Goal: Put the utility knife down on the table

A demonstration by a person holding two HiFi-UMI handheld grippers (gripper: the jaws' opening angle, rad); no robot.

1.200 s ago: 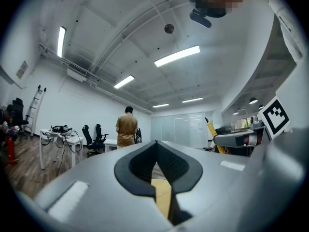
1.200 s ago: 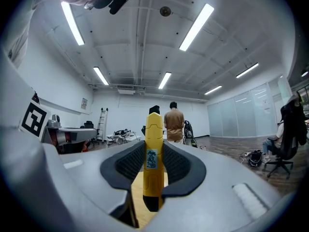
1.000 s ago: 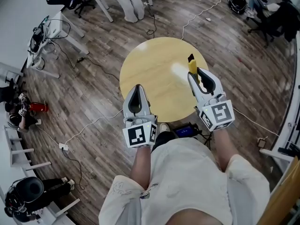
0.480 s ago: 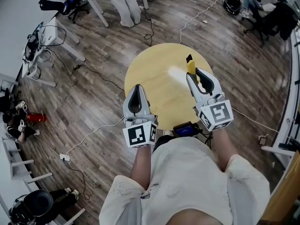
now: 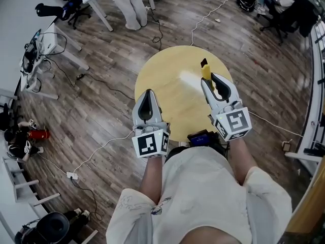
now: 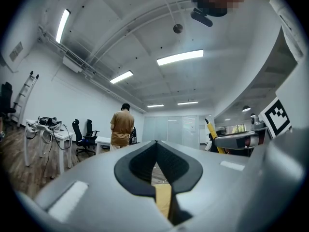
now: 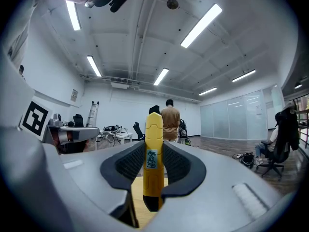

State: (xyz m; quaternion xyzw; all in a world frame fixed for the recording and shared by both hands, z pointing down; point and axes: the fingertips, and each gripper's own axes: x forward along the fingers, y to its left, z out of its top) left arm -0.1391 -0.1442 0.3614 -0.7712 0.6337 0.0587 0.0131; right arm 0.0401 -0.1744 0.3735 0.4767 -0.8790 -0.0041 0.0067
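Note:
The yellow utility knife with a black tip stands upright between the jaws of my right gripper, which is shut on it above the right part of the round yellow table. In the right gripper view the knife is pinched between the black pads, a small label facing the camera. My left gripper hovers over the table's near left edge. Its jaws meet at the tips with nothing between them. From the left gripper view, the knife shows at the right.
A person stands beyond the table with their back turned. Cables run across the wooden floor. White desks and office chairs ring the room. A blue device lies below the table's near edge.
Both grippers keep their places and the knife stays held. Only the head view has shifted a little, so the floor and far person sit slightly differently in the picture.

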